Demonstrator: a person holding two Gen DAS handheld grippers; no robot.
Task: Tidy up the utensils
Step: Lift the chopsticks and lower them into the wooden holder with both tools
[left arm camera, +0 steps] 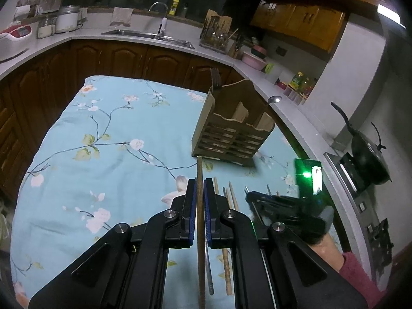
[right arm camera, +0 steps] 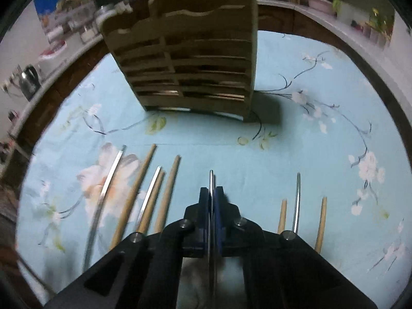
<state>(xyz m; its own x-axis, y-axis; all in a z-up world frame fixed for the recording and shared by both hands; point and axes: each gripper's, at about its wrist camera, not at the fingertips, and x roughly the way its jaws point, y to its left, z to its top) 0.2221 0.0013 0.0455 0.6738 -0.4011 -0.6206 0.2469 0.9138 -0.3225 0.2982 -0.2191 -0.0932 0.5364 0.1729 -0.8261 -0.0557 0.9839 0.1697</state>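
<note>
a dark wooden chopstick (left arm camera: 199,206) sat clamped in the left gripper (left arm camera: 200,193), its tip near the slatted wooden holder (left arm camera: 231,134) on the floral cloth (left arm camera: 103,128). the right gripper (right arm camera: 212,195) was closed on a thin metal chopstick (right arm camera: 211,180). only the right view showed pale wooden and metal sticks (right arm camera: 144,185) lying on both sides. a fork (left arm camera: 215,78) stood in the holder.
</note>
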